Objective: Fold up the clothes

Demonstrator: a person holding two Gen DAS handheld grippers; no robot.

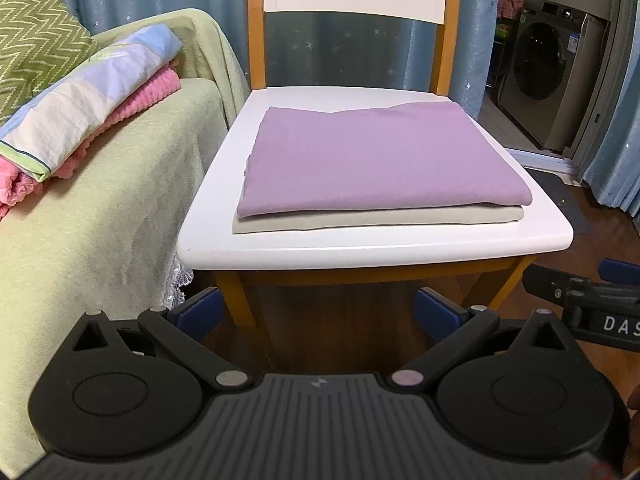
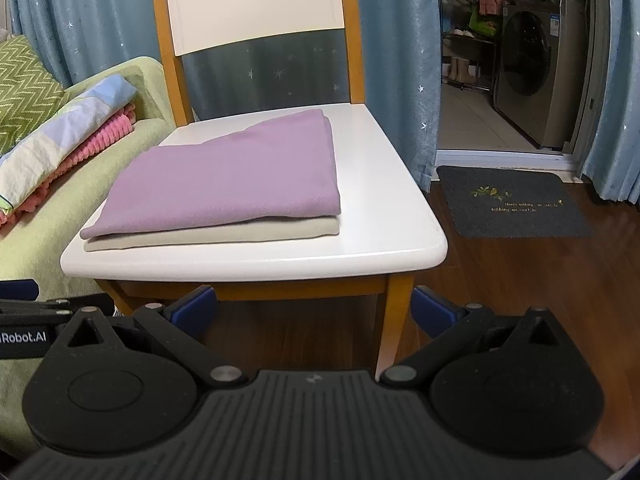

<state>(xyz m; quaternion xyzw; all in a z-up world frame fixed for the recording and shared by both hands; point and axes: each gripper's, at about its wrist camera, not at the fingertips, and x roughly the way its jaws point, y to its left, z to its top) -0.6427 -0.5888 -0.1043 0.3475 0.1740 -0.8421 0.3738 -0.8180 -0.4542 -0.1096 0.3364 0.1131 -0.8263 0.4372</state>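
— Left gripper (image 1: 318, 308) is spread wide, blue pads (image 1: 200, 312) well apart, nothing between them. It hangs low in front of the chair (image 1: 376, 246).

— Same for the right gripper (image 2: 316, 308): jaws wide, empty, just below the seat's front edge. The two sit side by side.

— On the seat, the purple cloth (image 1: 376, 156) is folded into a flat rectangle, lying on a folded beige cloth (image 1: 376, 220). The beige one peeks out along the front edge.

— Both tidy, edges roughly lined up, neither gripper touching them.

— To the left, a sofa (image 1: 100, 220) under a green cover, with a pastel patchwork sheet (image 1: 80, 96) on top of a pink blanket (image 1: 136, 100).

— Behind the chair, blue starred curtains (image 2: 396, 60). Off to the right, a dark doormat (image 2: 512, 204) on the wood floor and a washer (image 2: 532, 64) through the doorway.
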